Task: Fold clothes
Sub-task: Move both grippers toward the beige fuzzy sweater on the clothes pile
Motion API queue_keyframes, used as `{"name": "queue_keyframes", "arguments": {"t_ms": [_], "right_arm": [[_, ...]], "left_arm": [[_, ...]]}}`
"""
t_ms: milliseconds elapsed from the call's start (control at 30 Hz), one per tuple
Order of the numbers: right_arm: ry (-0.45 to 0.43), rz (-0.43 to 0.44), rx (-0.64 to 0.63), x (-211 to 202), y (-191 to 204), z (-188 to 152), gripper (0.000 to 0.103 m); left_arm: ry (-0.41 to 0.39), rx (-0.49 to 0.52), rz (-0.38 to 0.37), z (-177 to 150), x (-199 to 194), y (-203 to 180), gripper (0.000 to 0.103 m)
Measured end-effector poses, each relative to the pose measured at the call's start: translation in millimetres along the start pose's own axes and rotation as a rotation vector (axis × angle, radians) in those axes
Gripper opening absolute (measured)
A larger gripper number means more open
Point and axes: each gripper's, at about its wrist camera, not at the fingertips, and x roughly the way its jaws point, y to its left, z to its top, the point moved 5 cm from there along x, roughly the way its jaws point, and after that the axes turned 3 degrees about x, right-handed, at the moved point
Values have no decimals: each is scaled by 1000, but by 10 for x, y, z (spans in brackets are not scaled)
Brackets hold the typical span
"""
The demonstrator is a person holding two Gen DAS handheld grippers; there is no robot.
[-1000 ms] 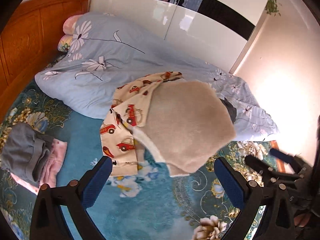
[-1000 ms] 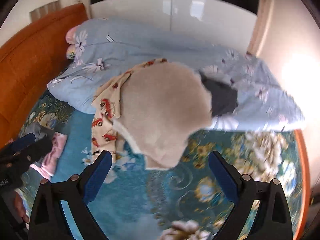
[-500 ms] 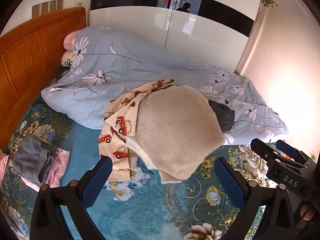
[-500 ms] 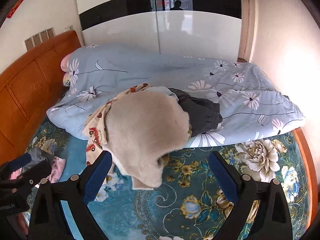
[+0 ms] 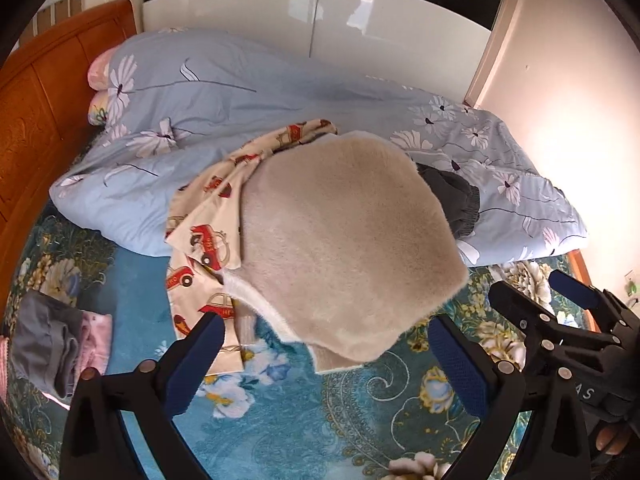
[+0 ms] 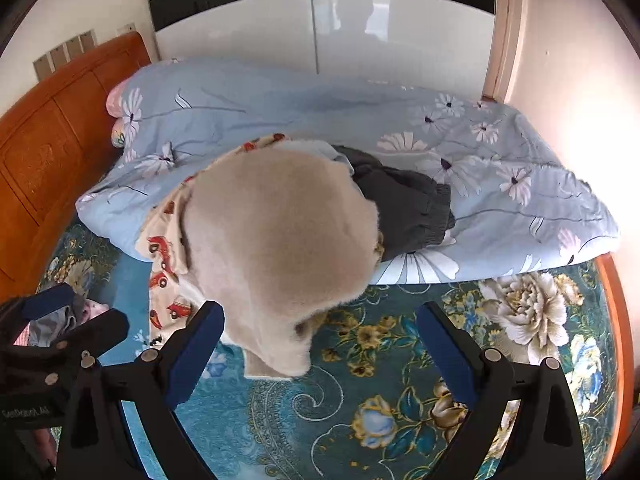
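Bright daylight glares off the right wall (image 5: 560,128) (fisheye-bent, dark-cornered edges).

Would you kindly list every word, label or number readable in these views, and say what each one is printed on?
"HERO": on a red car of the car-print garment, at.
"AS": end of a cut-off word on the right gripper body, at.
"GeeRobotLAB", last letters uncertain: on the left gripper body, at.
Other car lettering is too blurred to read.
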Motion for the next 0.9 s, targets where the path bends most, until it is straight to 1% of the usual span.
{"name": "queue_keyframes", "arguments": {"t_ms": [133,267,400,500,633,900], "right_arm": [[32,12,18,194,-118,33,97],[54,16,38,374,-187,3,97],[71,24,59,527,-241,-37,97],[75,29,63,589,-271,-67,97],[78,40,83,657,-303,-76,97],[97,65,101,747,-381,-126,97]], "left_arm": [[46,20,9,31,225,-85,103],[85,38,4,86,378,-163,103],[117,36,-2,149,488,-181,103],[129,26,5,184,542,-193,103],[130,37,41,204,588,-260,103],[161,27,40,196,699,-370,103]]}}
